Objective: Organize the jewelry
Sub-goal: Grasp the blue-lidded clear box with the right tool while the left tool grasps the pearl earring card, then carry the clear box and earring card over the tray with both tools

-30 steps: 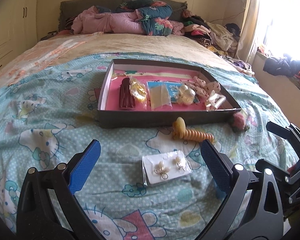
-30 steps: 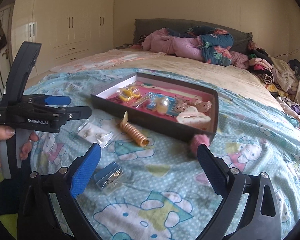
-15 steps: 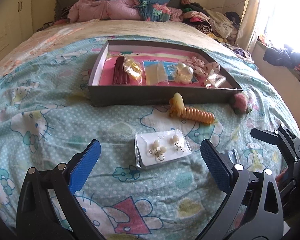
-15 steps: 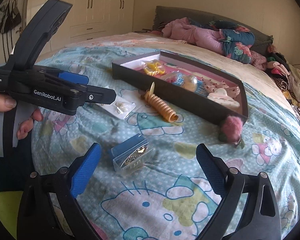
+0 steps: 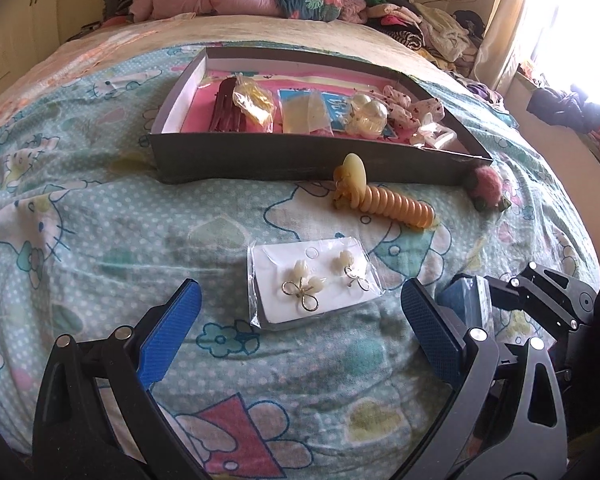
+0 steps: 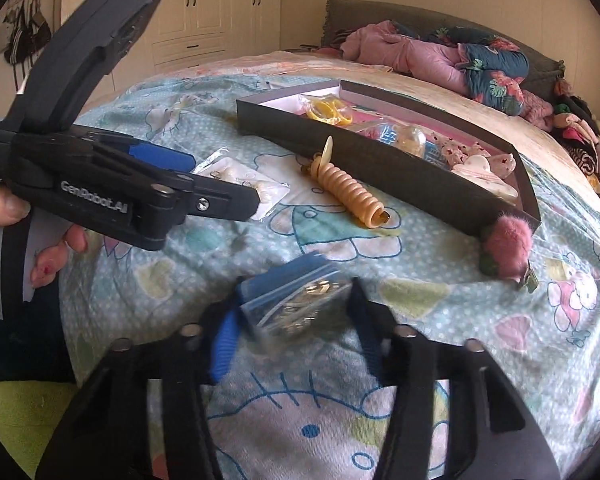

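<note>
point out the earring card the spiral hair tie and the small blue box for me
earring card (image 5: 312,284), left wrist view, on the white backing.
spiral hair tie (image 5: 396,204), left wrist view, mid coil.
small blue box (image 6: 296,300), right wrist view, its clear front.

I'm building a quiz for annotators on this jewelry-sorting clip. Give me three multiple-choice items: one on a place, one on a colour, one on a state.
1. Where does the earring card lie?
A. inside the box
B. on the bedspread, outside the box
C. on the pillows

2. What colour is the spiral hair tie?
A. pale orange
B. green
C. black

3. How do the left gripper jaws stand?
A. shut on the card
B. shut on nothing
C. open

Answers: 1 B, it lies on the bedspread in front of the box; 2 A, its coils are pale orange; 3 C, the blue pads stand wide apart either side of the card.
</note>
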